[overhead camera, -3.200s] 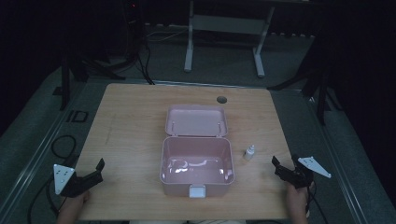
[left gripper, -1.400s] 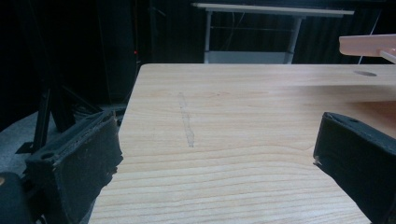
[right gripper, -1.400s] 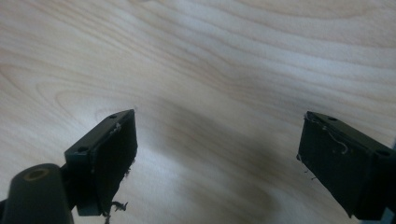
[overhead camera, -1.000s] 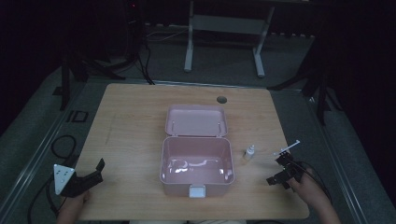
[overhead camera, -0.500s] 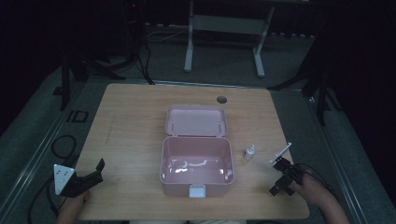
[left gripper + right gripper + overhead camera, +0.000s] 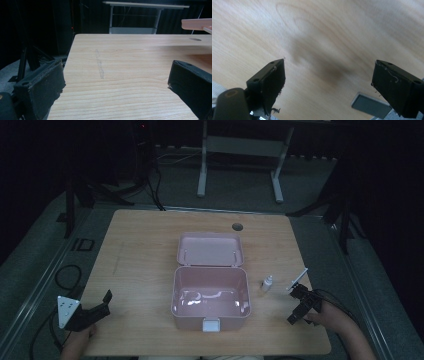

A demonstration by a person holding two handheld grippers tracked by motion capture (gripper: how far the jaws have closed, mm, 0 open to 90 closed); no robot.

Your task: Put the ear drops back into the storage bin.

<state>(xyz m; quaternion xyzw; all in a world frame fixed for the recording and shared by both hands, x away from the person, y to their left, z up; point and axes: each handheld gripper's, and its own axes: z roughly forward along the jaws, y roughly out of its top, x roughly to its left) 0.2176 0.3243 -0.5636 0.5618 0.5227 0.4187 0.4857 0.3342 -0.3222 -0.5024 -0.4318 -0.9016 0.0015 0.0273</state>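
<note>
— What's with the containers on the table [image 6: 150, 245]?

— A pink box [image 6: 210, 295] sits near the middle of the wooden top, lid [image 6: 210, 249] thrown back and lying flat behind it on the far side. Inside the box there is only a glossy pink floor with some pale glare; I can't make out any contents. A small white latch [image 6: 210, 325] shows on its near wall.

— Anything beside it?

— Just to the right of the box stands a small dropper bottle [image 6: 267, 283], upright, apart from the box wall. A little farther right lies a thin white stick [image 6: 297, 279], slanted, close to the bottle but not touching it.

— And the right gripper [image 6: 301, 304]?

— It is over the table's right near part, near the stick, tipped downward. In the right gripper view its two black jaws stand wide apart over bare wood, with nothing between them and nothing touched.

— The left gripper [image 6: 95, 311]?

— At the table's near left corner, well apart from the box. In the left gripper view its jaws are also spread wide, empty, aimed across the tabletop, with the lid's edge at the upper right.
</note>
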